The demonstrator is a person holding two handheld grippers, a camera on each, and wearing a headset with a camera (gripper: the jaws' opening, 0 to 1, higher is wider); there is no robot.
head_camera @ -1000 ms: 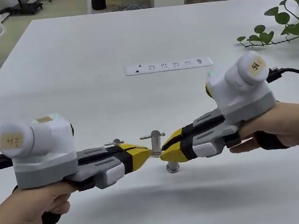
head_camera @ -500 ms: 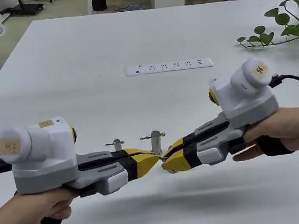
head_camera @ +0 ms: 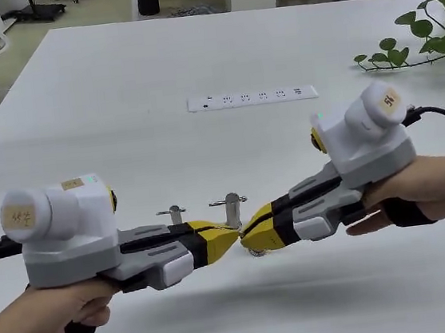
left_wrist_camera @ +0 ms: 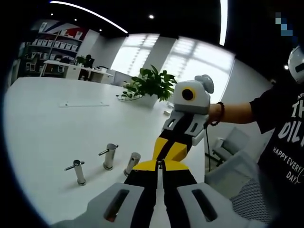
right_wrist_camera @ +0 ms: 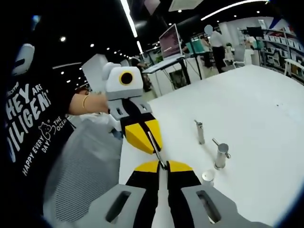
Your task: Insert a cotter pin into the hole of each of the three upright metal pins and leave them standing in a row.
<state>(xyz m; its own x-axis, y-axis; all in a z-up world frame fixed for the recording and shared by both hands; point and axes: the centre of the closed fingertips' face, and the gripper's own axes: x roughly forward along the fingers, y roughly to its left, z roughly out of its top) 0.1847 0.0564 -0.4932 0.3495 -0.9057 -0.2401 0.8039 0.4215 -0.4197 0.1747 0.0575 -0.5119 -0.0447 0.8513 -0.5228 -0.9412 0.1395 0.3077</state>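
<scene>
left tool (left_wrist_camera: 159,164): jaws closed, nipping one end of cotter pin (right_wrist_camera: 153,145)
right tool (right_wrist_camera: 163,167): closed on other end, tip to tip, likely regrip handoff
bare pin (right_wrist_camera: 208,176): lower right, beside tools, awaiting it
middle pin (right_wrist_camera: 221,154), far pin (right_wrist_camera: 200,131): already cottered, upright in row

I get bright, even light on the white desk (head_camera: 116,82), with a broad soft shadow at its near side. In the left gripper view the windows (left_wrist_camera: 190,57) blow out white, yet the metal pins (left_wrist_camera: 110,159) stay sharp. Ceiling lights (right_wrist_camera: 128,19) glare in the right gripper view; edges bend.
</scene>
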